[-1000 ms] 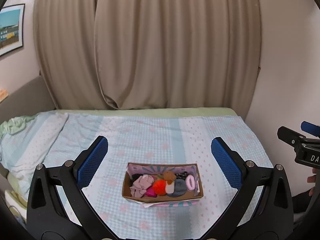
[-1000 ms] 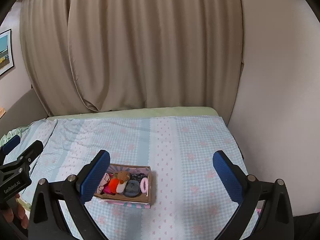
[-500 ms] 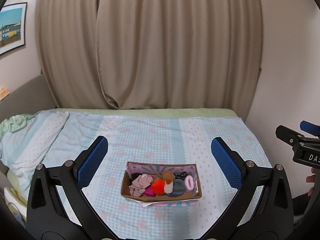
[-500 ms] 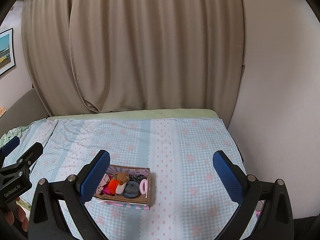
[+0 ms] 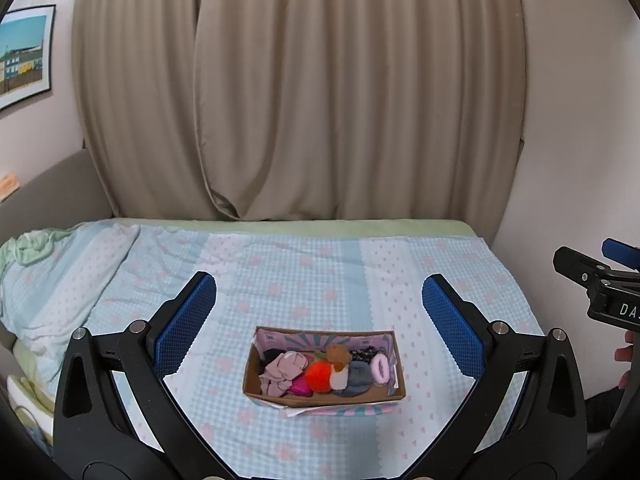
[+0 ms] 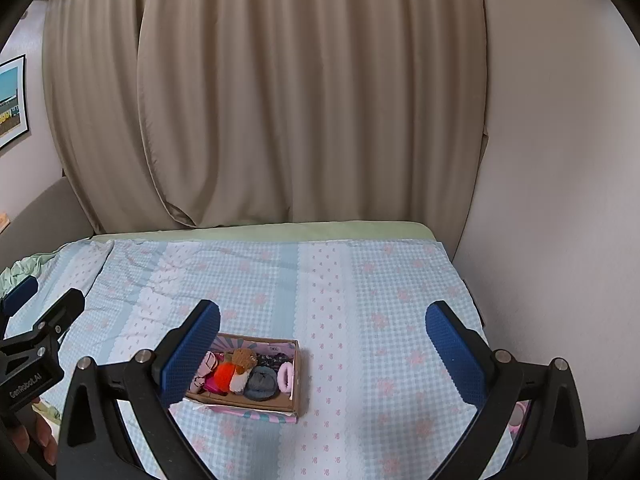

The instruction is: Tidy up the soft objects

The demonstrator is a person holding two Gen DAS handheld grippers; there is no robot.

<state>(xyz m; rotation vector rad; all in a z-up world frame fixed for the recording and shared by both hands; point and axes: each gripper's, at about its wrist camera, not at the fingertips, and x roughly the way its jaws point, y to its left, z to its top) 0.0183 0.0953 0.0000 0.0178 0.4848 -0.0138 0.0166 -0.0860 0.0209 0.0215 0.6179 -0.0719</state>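
Box (image 5: 276,397) of soft things sits on your bed (image 5: 304,268), between your left gripper (image 5: 319,324) fingers. Right gripper (image 6: 322,344) hovers beside it. Both jaws wide apart, holding nothing.

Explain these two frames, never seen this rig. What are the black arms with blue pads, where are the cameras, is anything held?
There is no robot here. A person holds a two-finger gripper in each hand, and each gripper carries a fisheye camera looking forward along its fingers. The black arms with blue pads at the bottom of each picture are that gripper's own jaws.

One picture comes from the left gripper, the other from the right gripper. Each also catches the other gripper at its edge.

Both jaws stand wide open and hold nothing.

Ahead lies a bed with a blue checked sheet, beige curtains behind it. On the sheet sits a cardboard box packed with soft items, among them an orange pompom, a pink scrunchie and a grey cloth piece.
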